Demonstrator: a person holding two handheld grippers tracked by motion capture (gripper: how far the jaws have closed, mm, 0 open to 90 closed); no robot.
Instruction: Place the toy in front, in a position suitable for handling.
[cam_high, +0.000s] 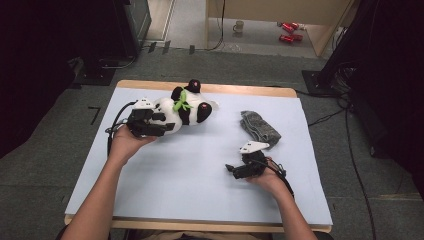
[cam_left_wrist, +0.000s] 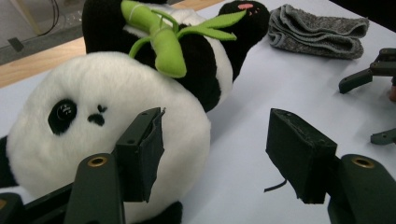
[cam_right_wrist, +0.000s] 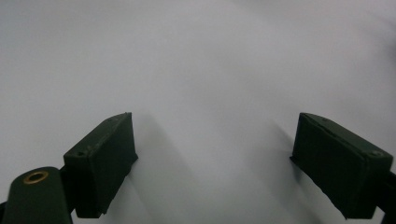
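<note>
A black-and-white plush panda (cam_high: 185, 110) with a green bamboo sprig lies on its back at the far left of the pale blue table cover (cam_high: 200, 180). My left gripper (cam_high: 167, 128) is at the panda's head, open. In the left gripper view, one pad (cam_left_wrist: 144, 154) stands right in front of the white head (cam_left_wrist: 79, 121); only bare cover shows in the left gripper's (cam_left_wrist: 215, 140) gap. A folded grey cloth (cam_high: 260, 127) (cam_left_wrist: 317, 32) lies to the right. Just in front of it, my right gripper (cam_high: 231, 169) (cam_right_wrist: 215, 140) is open over bare cover.
A wooden table edge (cam_high: 235, 90) shows beyond the cover. Cables (cam_high: 350, 150) trail on the carpet to the right. On the floor far behind stand a mug (cam_high: 239, 26) and red cans (cam_high: 290, 31). Dark equipment flanks both sides.
</note>
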